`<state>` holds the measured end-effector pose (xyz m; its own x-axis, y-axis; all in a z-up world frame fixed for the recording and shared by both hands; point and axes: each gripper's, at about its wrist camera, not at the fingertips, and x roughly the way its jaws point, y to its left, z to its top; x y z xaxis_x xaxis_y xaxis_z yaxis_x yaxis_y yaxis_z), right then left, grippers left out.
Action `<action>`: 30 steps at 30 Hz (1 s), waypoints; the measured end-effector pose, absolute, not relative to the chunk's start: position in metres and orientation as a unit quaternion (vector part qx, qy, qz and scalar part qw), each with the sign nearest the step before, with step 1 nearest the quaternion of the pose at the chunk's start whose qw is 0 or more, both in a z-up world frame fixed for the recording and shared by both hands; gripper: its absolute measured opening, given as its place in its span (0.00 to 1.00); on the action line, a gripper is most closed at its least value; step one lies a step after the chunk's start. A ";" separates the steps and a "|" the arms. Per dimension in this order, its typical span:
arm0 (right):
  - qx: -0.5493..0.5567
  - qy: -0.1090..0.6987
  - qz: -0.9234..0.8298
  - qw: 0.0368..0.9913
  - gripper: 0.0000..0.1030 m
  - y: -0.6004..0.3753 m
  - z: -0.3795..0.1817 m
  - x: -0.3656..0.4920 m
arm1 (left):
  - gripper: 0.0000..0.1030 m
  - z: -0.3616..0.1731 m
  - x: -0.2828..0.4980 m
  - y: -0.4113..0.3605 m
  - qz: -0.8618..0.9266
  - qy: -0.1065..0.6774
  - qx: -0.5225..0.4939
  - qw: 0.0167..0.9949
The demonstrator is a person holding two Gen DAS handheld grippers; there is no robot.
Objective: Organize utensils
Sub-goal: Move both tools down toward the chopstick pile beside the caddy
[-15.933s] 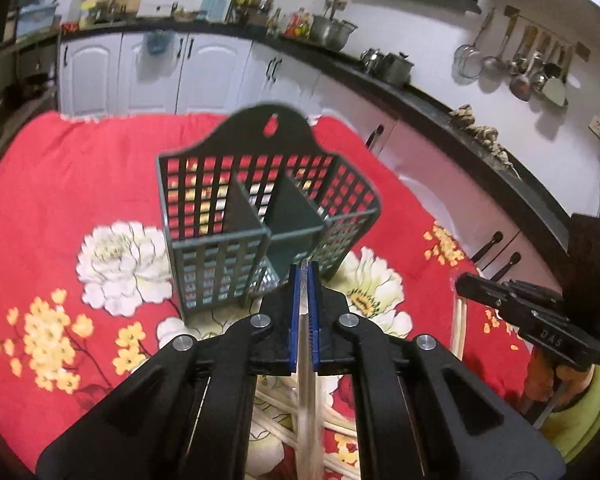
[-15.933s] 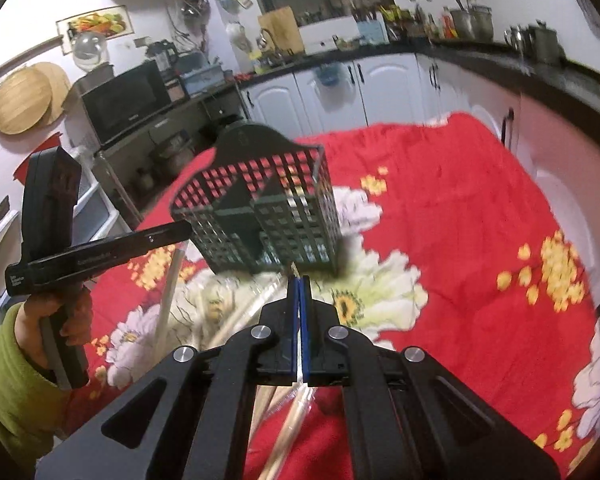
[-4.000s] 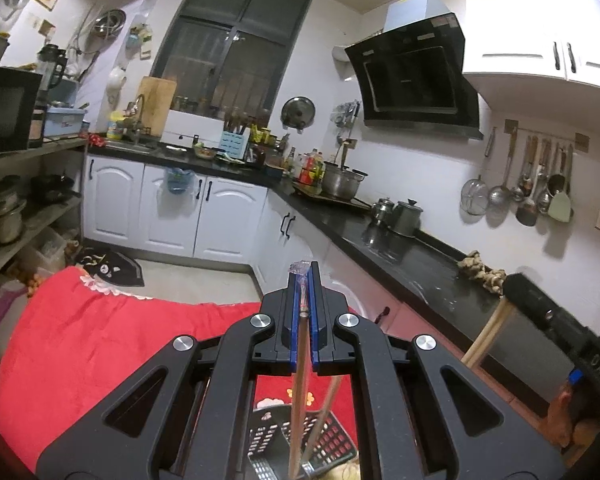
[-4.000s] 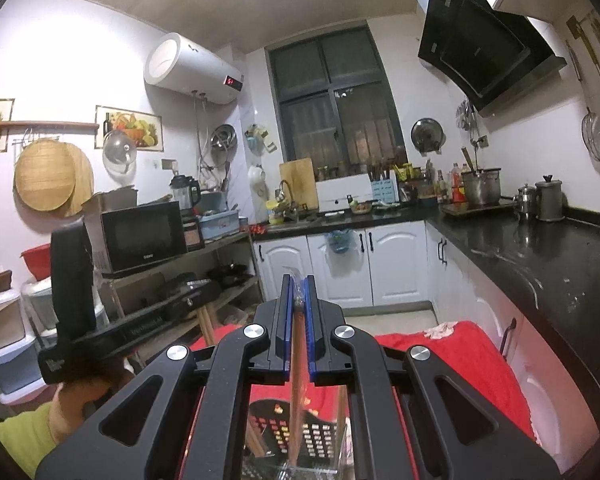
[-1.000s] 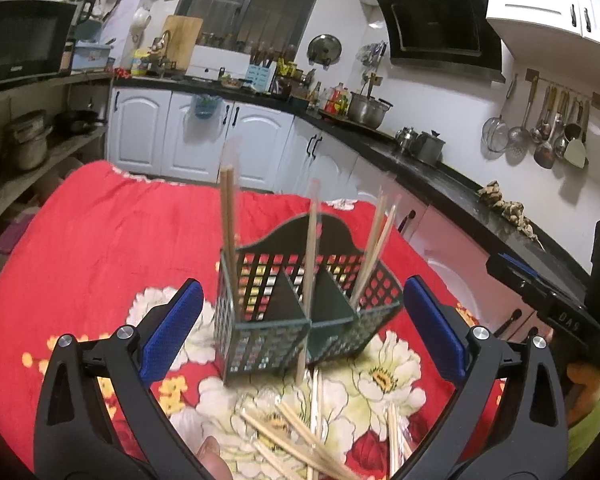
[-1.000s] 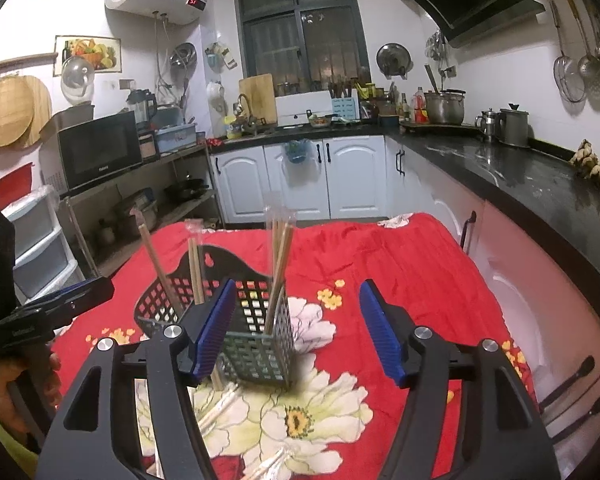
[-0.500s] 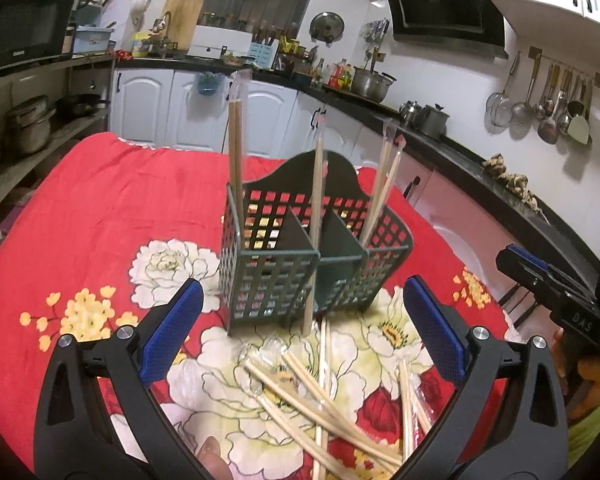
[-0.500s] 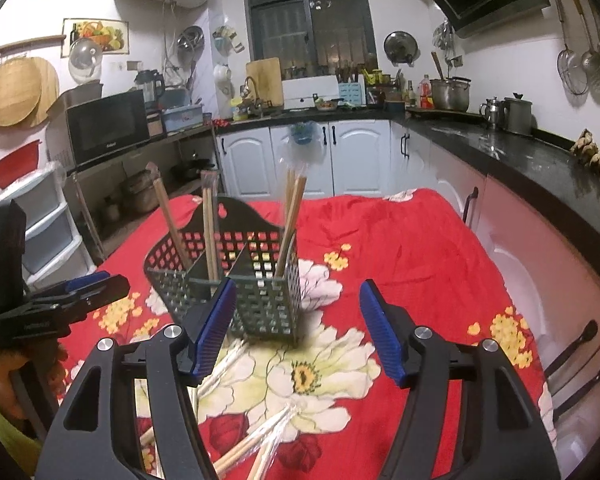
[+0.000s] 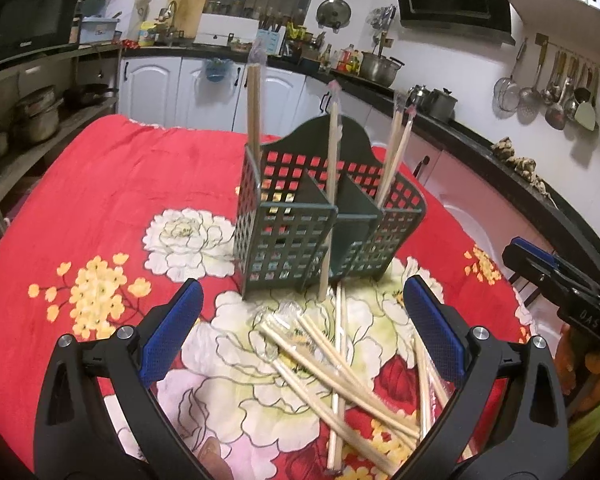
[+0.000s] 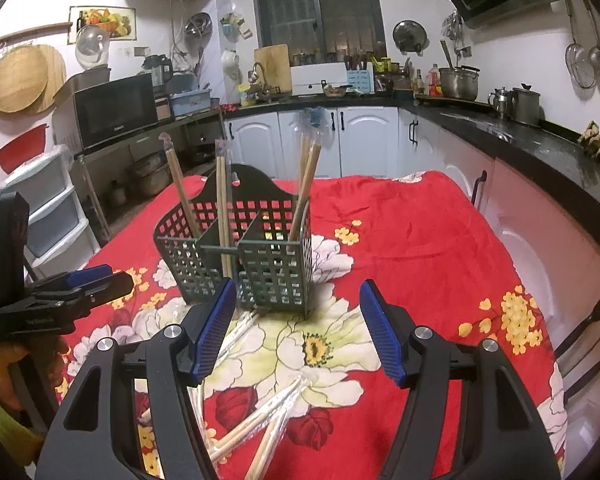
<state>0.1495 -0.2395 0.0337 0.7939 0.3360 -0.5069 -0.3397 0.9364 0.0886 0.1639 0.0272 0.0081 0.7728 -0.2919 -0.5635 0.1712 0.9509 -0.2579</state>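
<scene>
A dark green lattice caddy (image 9: 320, 220) (image 10: 244, 248) with dividers stands on the red floral cloth. Several wrapped chopstick pairs (image 9: 254, 120) (image 10: 220, 192) stand upright in its compartments. More wrapped chopsticks (image 9: 332, 364) (image 10: 260, 416) lie loose and crossed on the cloth in front of it. My left gripper (image 9: 300, 324) hovers open above the loose pile, nothing between its blue pads. My right gripper (image 10: 296, 324) is open too, near the caddy's front right corner, holding nothing. Each gripper appears at the edge of the other's view.
The table (image 10: 420, 240) wears a red cloth with white and yellow flowers. Black counters (image 10: 520, 140) and white cabinets run along the right and back. A shelf with a microwave (image 10: 112, 110) stands at the left. A person's hand (image 10: 40, 356) holds the left tool.
Both grippers have sunk toward the table and tipped down; the caddy and loose chopsticks now sit larger and higher in view. Both stay open and empty.
</scene>
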 end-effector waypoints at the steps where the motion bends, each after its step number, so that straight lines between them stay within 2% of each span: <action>1: -0.005 0.270 0.179 0.946 0.60 -0.240 0.031 0.148 | 0.90 0.006 0.163 0.028 -0.122 0.317 -0.097 0.936; 15: -0.018 0.321 0.186 0.928 0.60 -0.242 -0.004 0.140 | 0.90 -0.024 0.154 0.040 -0.110 0.356 -0.099 0.923; 23: -0.022 0.346 0.199 0.917 0.53 -0.236 -0.022 0.138 | 0.89 -0.038 0.152 0.041 -0.117 0.377 -0.109 0.912; 25: -0.020 0.353 0.203 0.913 0.52 -0.236 -0.026 0.139 | 0.86 -0.041 0.152 0.040 -0.119 0.381 -0.110 0.910; 28: -0.018 0.364 0.208 0.908 0.47 -0.233 -0.033 0.142 | 0.75 -0.048 0.153 0.039 -0.130 0.393 -0.117 0.902; 30: -0.015 0.372 0.212 0.904 0.45 -0.232 -0.037 0.144 | 0.64 -0.052 0.155 0.038 -0.136 0.401 -0.122 0.898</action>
<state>0.1444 -0.2320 -0.0366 0.6342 0.3719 -0.6779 -0.3934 0.9100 0.1311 0.1549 0.0375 -0.0522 0.6408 -0.3422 -0.6872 0.1465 0.9332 -0.3281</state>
